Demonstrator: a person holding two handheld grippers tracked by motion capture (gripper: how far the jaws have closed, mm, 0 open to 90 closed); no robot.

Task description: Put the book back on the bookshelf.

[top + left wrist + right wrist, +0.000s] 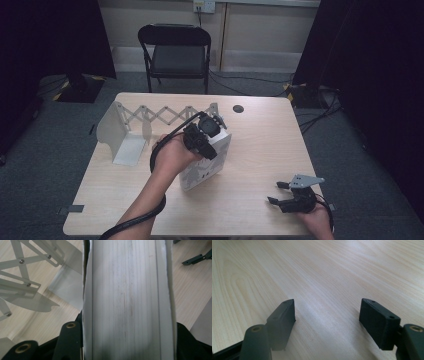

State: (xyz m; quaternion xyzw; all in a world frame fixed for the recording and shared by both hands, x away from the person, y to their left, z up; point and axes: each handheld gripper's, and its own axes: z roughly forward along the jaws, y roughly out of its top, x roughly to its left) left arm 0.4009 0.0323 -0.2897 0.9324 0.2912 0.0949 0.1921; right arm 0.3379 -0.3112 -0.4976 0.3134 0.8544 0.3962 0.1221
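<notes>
Right now your left tongs (pixel 209 131) are clamped on a thick white book (pixel 205 162), which stands upright near the middle of the counter (pixel 260 150). From the left gripper view you look along the book's page edges (pixel 127 300), with a white cover on each side, and a black jaw hugs each cover. Your left hand (pixel 172 155) sits just to the left of the book, and the cable loops down beside your arm.

To the left of the book, and a little farther from you, stands a white metal book rack (pixel 125 135). Its criss-cross bars are stretched out behind the book. One end plate of the rack is well left of the book. The other end plate is close behind it.

Your right tongs (pixel 282 192) rest low at the counter's near edge, well to the right of the book. Their jaws stand wide apart with nothing between them, just bare wood (pixel 324 290) under them.

Far behind the book, off the counter, stands a black folding chair (pixel 175 55).
</notes>
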